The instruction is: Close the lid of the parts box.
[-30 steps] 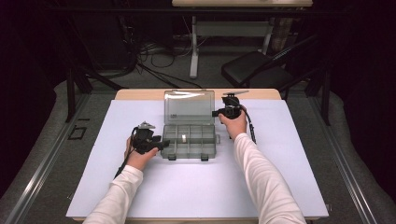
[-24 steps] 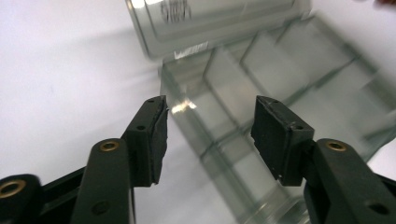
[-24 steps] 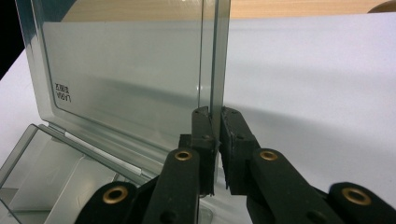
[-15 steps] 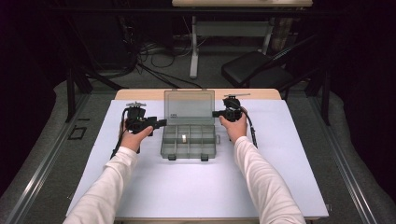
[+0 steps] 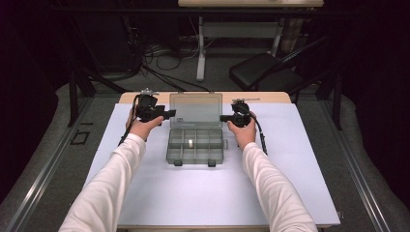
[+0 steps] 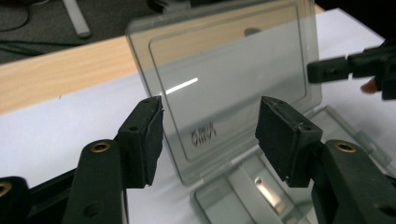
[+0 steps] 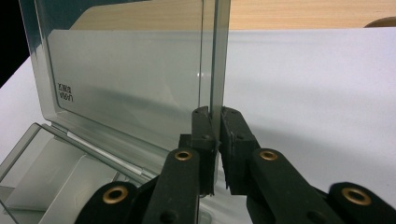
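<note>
The clear organizer box [image 5: 196,145] sits toward the far edge of the white table [image 5: 290,193], centred, its lid [image 5: 196,110] standing upright. The right gripper [image 7: 215,135] has its jaws clamped on the lid's side edge, pads pressing both faces. Over at the lid's other side the left gripper [image 6: 210,135] has just been opening, its pads [image 6: 149,135] spread apart around nothing, the lid just beyond them.

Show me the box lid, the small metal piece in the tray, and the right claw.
box lid [image 5: 196,110], high view, middle of the clear upright panel
metal piece [image 5: 190,143], high view, its middle
right claw [image 7: 215,140], right gripper view, between the tips clamped on the lid's edge
</note>
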